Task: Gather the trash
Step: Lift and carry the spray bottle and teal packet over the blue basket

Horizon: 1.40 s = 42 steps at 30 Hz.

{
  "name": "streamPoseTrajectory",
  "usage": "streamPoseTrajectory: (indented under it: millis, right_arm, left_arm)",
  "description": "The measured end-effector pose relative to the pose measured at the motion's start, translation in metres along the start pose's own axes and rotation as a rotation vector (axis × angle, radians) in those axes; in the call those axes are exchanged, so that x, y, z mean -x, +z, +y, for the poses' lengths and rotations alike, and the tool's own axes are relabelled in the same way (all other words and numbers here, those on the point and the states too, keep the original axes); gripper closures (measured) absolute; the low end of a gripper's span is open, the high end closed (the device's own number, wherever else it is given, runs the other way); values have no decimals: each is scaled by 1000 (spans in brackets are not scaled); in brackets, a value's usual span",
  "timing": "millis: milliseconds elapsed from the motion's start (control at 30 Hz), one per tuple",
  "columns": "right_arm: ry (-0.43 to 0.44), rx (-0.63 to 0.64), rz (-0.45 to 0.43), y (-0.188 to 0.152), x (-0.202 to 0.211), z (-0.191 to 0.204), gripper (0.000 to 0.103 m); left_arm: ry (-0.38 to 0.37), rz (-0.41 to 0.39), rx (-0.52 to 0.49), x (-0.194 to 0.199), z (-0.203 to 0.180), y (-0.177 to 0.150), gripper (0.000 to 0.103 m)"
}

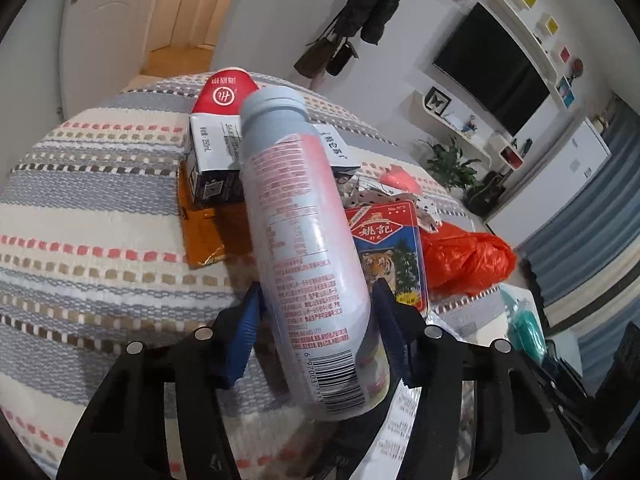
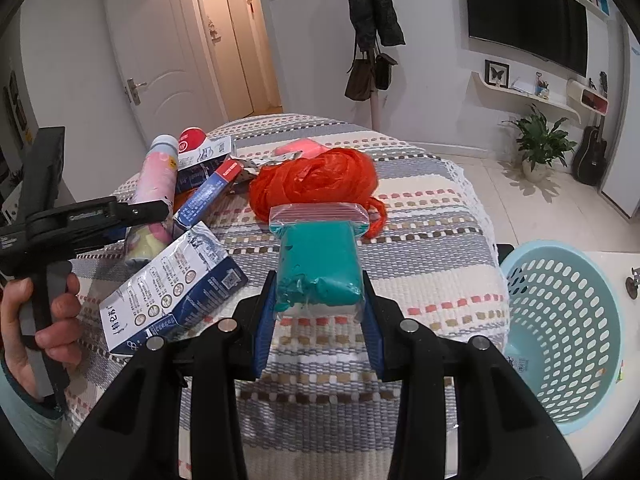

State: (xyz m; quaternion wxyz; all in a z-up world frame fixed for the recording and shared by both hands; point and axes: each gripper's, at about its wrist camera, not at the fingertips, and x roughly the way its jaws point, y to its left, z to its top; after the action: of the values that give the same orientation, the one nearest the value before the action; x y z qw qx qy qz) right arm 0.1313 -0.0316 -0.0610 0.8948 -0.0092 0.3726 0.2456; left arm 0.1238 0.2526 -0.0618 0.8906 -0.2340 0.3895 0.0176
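My left gripper (image 1: pixel 318 296) is shut on a pink and pale blue plastic bottle (image 1: pixel 304 240), held lifted above the striped cloth; the bottle also shows in the right wrist view (image 2: pixel 158 176). My right gripper (image 2: pixel 319 288) is shut on a clear zip bag with teal stuff inside (image 2: pixel 318 256). On the cloth lie a red-topped milk carton (image 1: pixel 218 136), an orange wrapper (image 1: pixel 202 232), a tiger-print card box (image 1: pixel 390 256), an orange plastic bag (image 2: pixel 316 180) and a blue and white carton (image 2: pixel 172 288).
A pale blue perforated basket (image 2: pixel 560 332) stands at the right beside the cloth-covered table (image 2: pixel 420 240). The left hand and its gripper handle (image 2: pixel 44 240) are at the left. A door, a coat rack, a TV and a potted plant stand behind.
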Motion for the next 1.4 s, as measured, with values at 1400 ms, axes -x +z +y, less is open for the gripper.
streamPoseTrajectory:
  millis: [1400]
  right_arm:
    - [-225, -335, -129, -31, 76, -190, 68]
  left_arm:
    - [-374, -23, -435, -23, -273, -30, 55]
